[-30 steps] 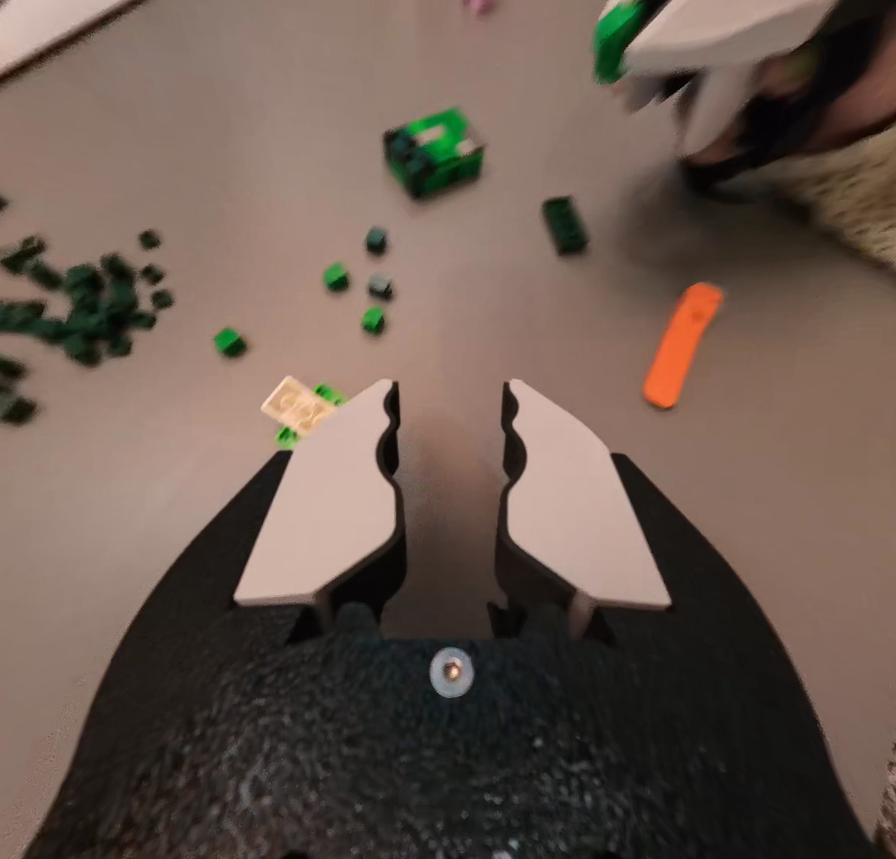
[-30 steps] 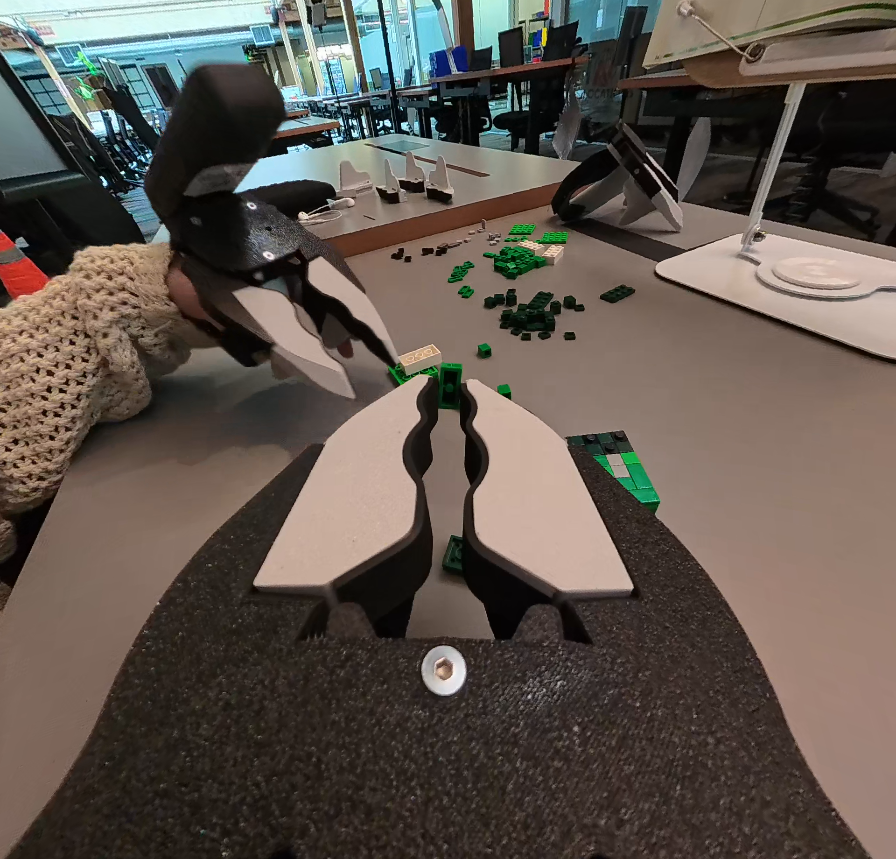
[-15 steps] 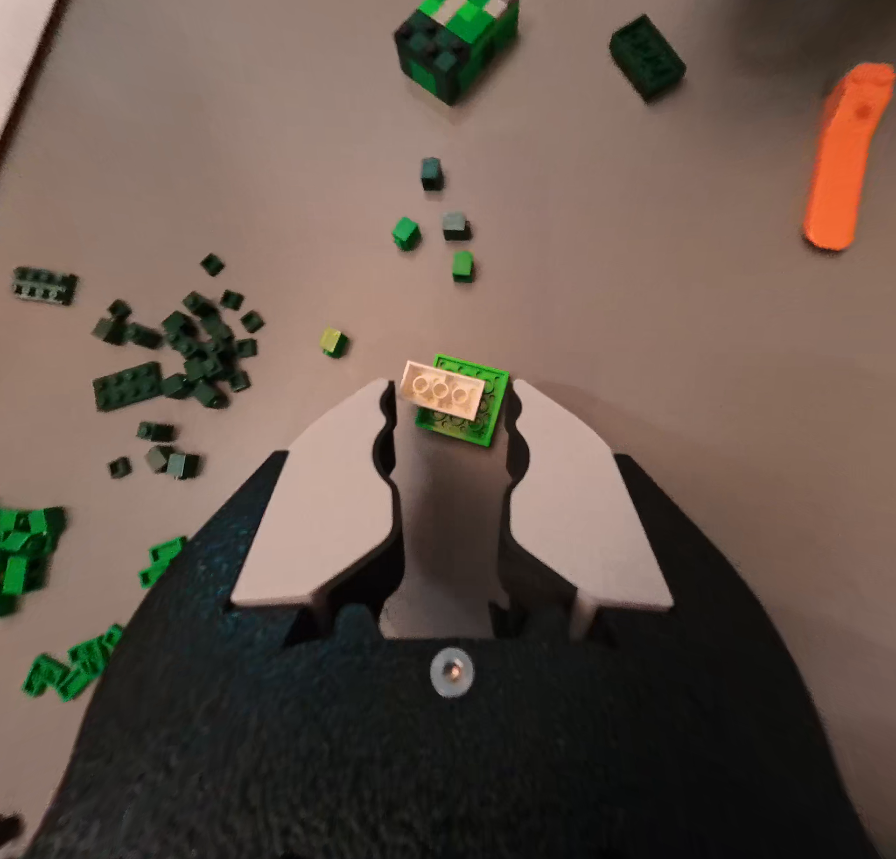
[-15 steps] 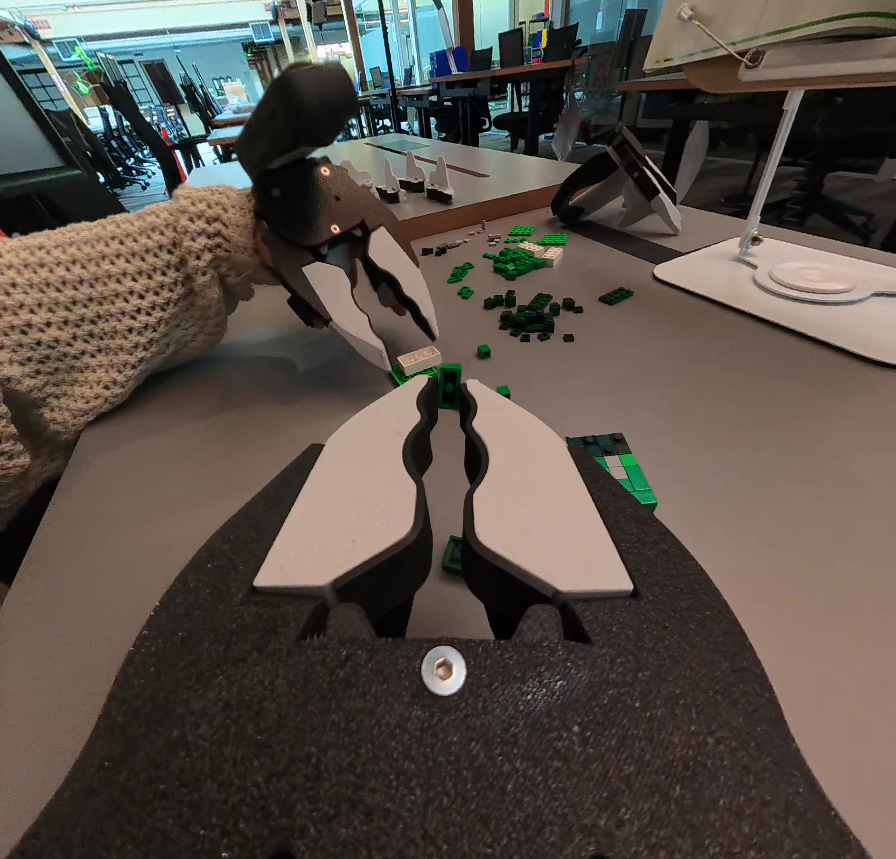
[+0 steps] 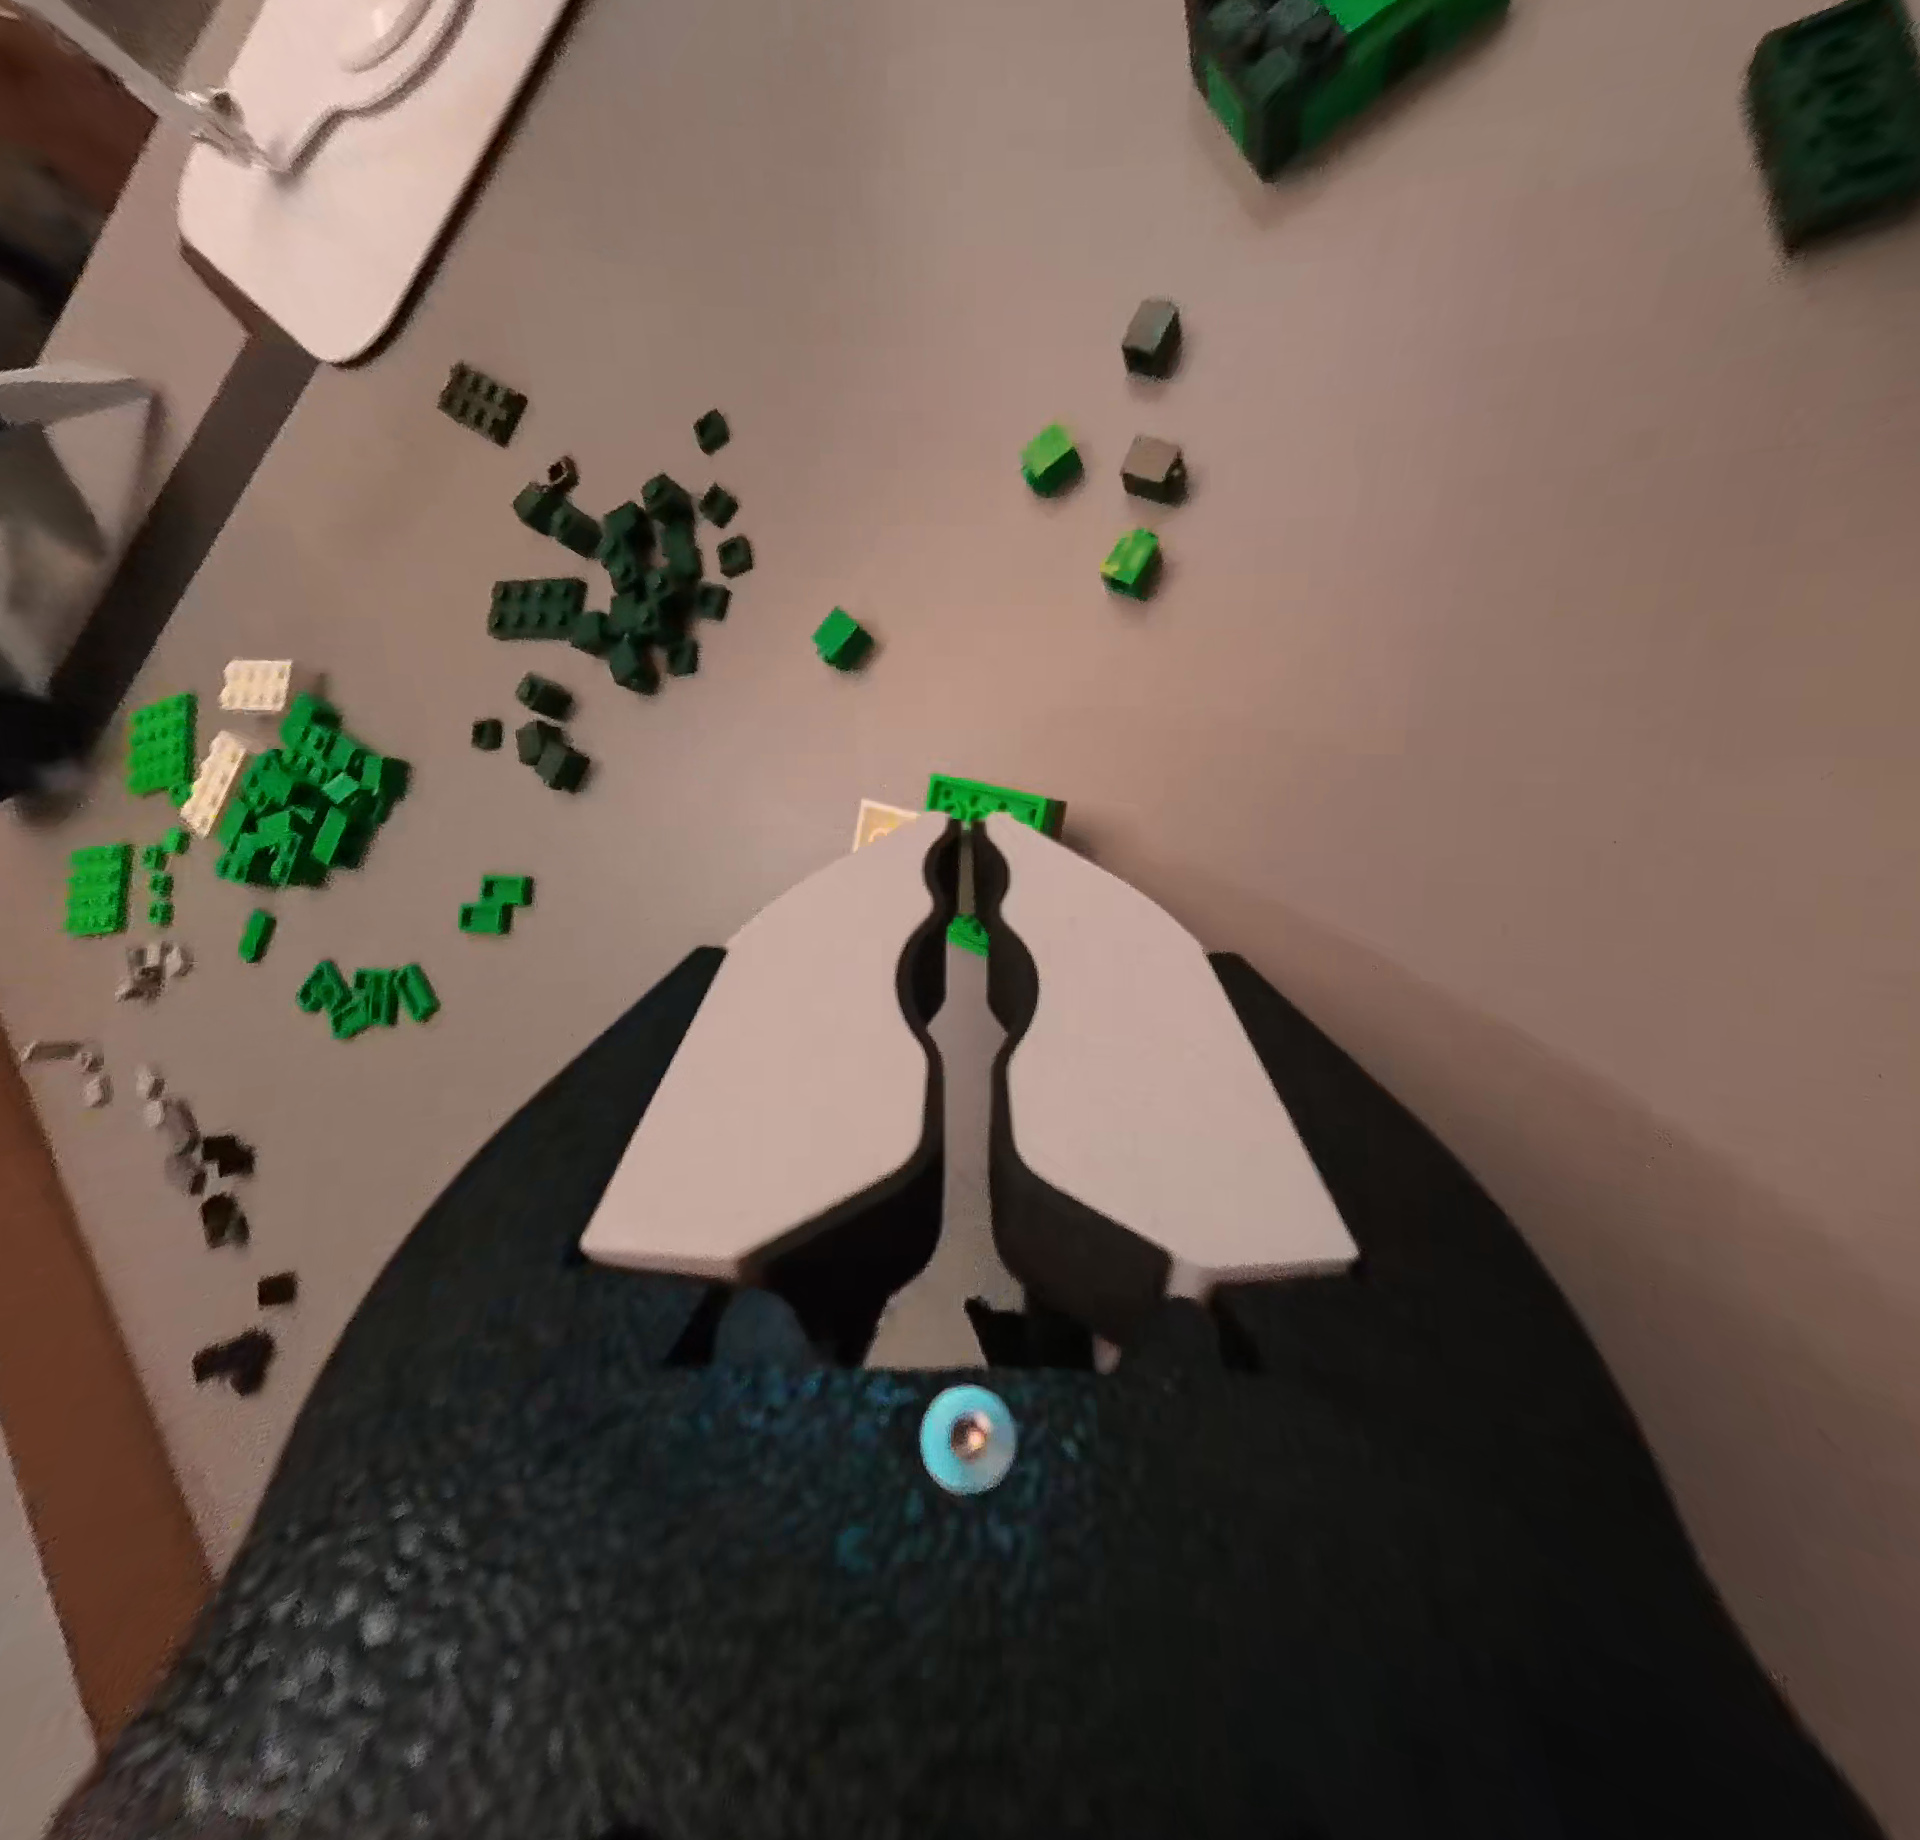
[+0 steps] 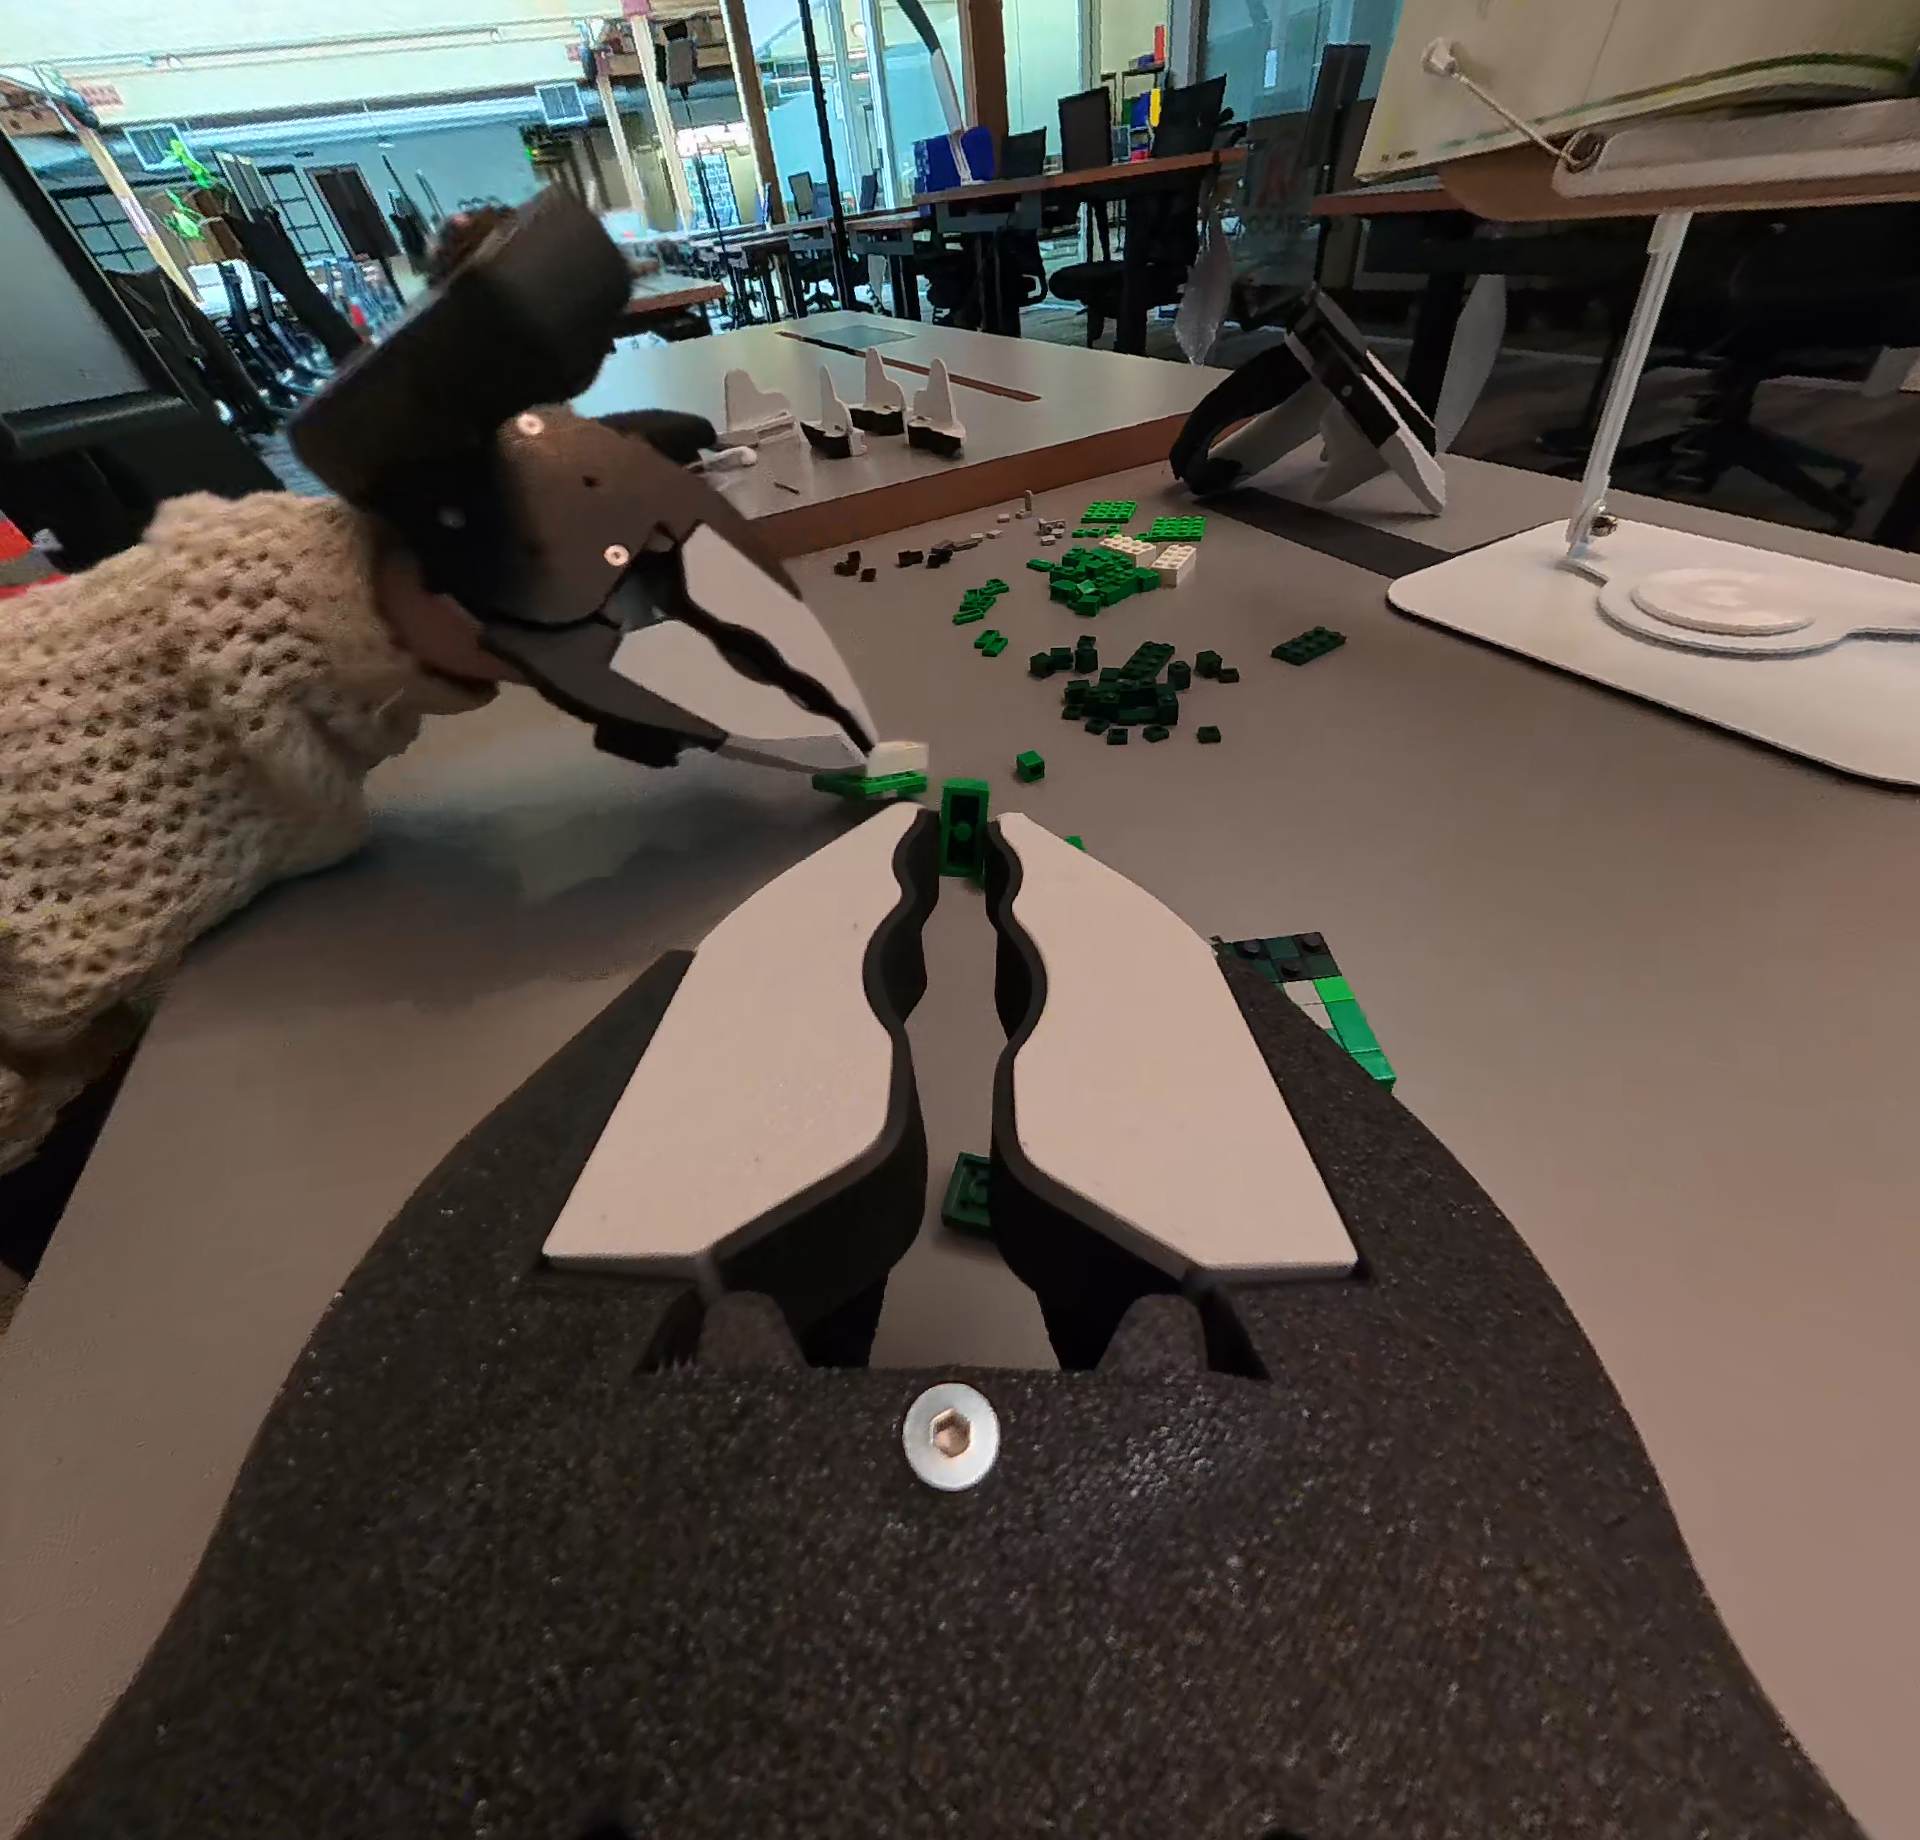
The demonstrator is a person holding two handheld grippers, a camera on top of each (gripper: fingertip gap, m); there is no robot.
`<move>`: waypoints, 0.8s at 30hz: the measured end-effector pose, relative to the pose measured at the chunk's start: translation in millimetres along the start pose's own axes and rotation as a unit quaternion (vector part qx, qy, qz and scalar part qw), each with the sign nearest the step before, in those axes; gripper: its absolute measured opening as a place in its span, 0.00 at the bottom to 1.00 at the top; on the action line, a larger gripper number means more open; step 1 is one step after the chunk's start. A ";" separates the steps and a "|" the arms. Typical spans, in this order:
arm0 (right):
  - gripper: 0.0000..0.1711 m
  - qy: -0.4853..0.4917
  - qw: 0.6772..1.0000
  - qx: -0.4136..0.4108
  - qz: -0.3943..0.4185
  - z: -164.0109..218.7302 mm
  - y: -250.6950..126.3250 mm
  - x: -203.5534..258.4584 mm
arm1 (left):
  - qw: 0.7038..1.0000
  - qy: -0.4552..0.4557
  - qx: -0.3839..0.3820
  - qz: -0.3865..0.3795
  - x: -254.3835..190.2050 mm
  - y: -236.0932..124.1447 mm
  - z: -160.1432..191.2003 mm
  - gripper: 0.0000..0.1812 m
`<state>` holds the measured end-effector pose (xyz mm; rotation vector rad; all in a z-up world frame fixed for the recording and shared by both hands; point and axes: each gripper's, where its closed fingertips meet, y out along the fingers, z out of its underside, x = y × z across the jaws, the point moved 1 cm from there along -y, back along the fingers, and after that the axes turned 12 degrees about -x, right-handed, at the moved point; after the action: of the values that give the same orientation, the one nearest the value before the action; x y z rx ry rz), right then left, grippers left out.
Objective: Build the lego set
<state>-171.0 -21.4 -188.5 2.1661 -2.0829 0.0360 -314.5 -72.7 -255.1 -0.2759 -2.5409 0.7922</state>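
Here, left hand-held gripper (image 5: 966,834) nearly closed over bright-green studded plate (image 5: 995,803); right hand-held gripper (image 6: 961,834) pinching upright green brick (image 6: 962,840).

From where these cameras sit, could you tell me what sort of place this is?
Most likely an open-plan office or lab workspace: rows of desks with black office chairs recede behind glass partitions, and the grey table serves as a workbench, strewn with loose green Lego pieces.

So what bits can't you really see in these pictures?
- Left wrist view: the left claw covers most of the white brick and bright green plate; whether it grips them is unclear.
- Left wrist view: the green block and dark plate are blurred and cut off by the edge.
- Right wrist view: the right claw hides part of its small green piece and the green block.
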 end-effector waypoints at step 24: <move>0.04 -0.002 1.000 0.003 -0.001 1.3 -0.3 -1.5 | 0.927 0.312 0.003 0.208 -2.9 -5.2 10.6 0.18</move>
<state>-170.9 -20.0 -190.0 2.1731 -2.0856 0.0377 -317.3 -83.1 -260.9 -0.9287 -1.8920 0.7107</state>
